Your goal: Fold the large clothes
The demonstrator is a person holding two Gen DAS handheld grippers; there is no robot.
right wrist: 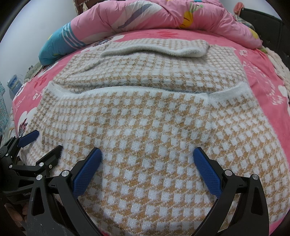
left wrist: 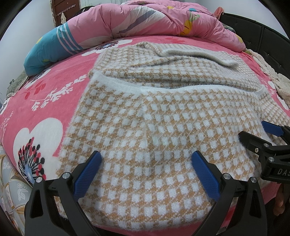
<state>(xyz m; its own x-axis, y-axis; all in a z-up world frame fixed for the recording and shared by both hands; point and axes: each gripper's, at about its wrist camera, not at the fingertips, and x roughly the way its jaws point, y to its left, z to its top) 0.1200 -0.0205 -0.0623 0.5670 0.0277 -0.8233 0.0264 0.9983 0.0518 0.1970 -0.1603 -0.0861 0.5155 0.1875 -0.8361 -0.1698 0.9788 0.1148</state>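
Sweater (left wrist: pixel 145 127) lies beneath both spread tongs (left wrist: pixel 146 168).

Right gripper (right wrist: pixel 147 159), jaws wide apart, hovers over a tan-and-white checked sweater (right wrist: pixel 155 127) spread on a pink floral bedsheet (right wrist: pixel 257 76). The left gripper (right wrist: pixel 43 143) sits just to its left, a pink quilt (right wrist: pixel 163 16) bunched beyond.
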